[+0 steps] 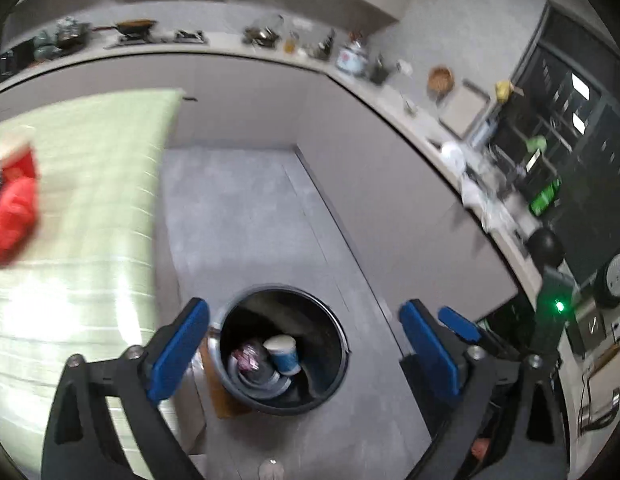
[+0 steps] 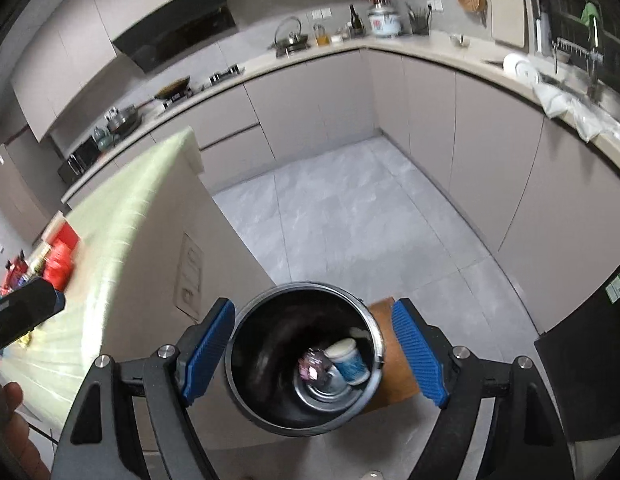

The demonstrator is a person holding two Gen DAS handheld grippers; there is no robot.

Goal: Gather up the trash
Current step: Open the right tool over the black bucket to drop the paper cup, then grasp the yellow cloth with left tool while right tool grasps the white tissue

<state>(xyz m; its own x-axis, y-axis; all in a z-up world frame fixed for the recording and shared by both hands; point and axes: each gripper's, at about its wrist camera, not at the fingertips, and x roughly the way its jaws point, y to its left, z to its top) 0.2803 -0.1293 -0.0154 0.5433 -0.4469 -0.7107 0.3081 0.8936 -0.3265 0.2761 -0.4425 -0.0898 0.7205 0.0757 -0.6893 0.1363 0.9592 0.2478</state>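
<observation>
Right now both of your grippers hang over the trash bin (image 2: 303, 360), the right gripper (image 2: 316, 354) and the left gripper (image 1: 305, 354) each spread wide with nothing between the fingers (image 2: 207, 350).

Down inside the bin lie a white cup with a blue band (image 2: 348, 360), a crumpled pinkish wrapper (image 2: 312, 364) just beside it, and a shiny ring-shaped piece beneath both.

What is left to gather seems to sit on the table (image 2: 141, 200) beside the bin, toward its far end from the bin: red packets (image 1: 11, 208) and some small, blurred items. Judging by their look, they are light, soft and crinkly, likely slick; pinch a packet across a folded edge or its bunched middle, not its flat face.

Your right gripper points steeply down into the bin; your left is tilted a bit more forward, with the table beside it.
</observation>
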